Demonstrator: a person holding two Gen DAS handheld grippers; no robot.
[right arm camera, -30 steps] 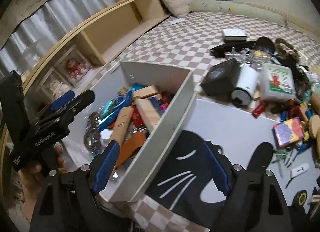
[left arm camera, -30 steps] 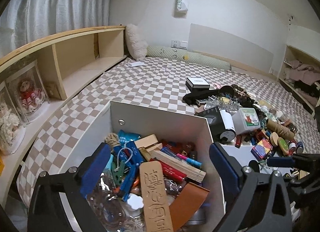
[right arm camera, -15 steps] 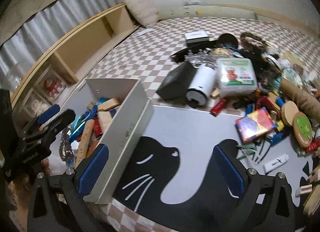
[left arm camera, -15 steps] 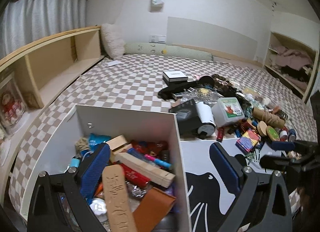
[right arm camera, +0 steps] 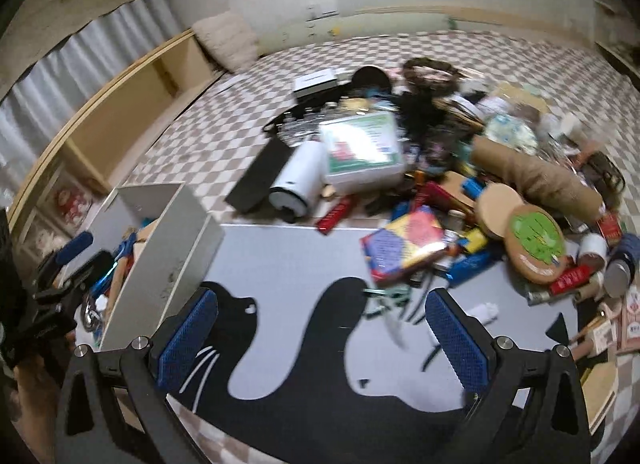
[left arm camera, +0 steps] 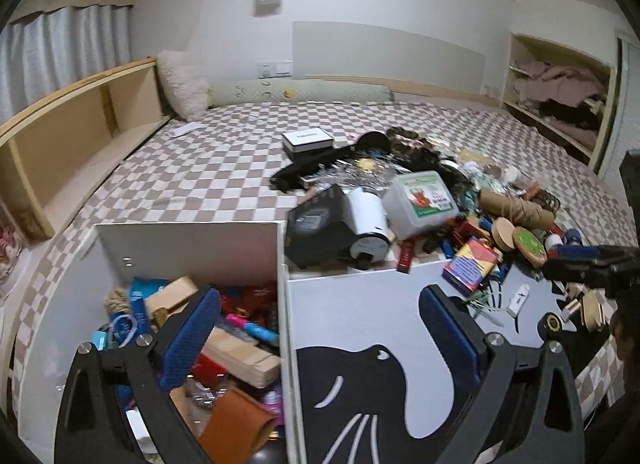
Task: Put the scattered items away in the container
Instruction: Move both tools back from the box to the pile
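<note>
Checkered bedspread [left arm camera: 224,167] covers a wide bed; on its near part lies a grey mat with a black cat print [right arm camera: 288,260]. White open-topped container [left arm camera: 192,240] sits at the mat's left edge, already partly filled: wooden blocks, markers, a brown leather piece, rope.

Scattered items form a dense pile [right arm camera: 460,191] along the mat's far and right edge: a black box, a white cylinder [right arm camera: 298,179], a clear tub with a green label [right arm camera: 362,151], a colourful booklet [right arm camera: 404,250], round wooden discs, a brown roll, red tubes, small loose bits near the mat's centre.

Left claw [left arm camera: 320,338]: jaws apart, nothing between the pads; it straddles the container's right wall. Right claw [right arm camera: 322,338]: jaws spread wide, empty, over the cat print, pointed down toward the pile. Frame is blurred, so the finest items cannot be identified.

Step in hand, by my reading: reach phase, between a deposit and the next pick. Much of the pile is not yet moved.

Next move calls for: choosing one item at the pile's near edge (the booklet or the small pieces just ahead of the right claw look most reachable), lowering so the pads bracket it alone, then closing. Risk: neighbours overlap and may be dragged along.
</note>
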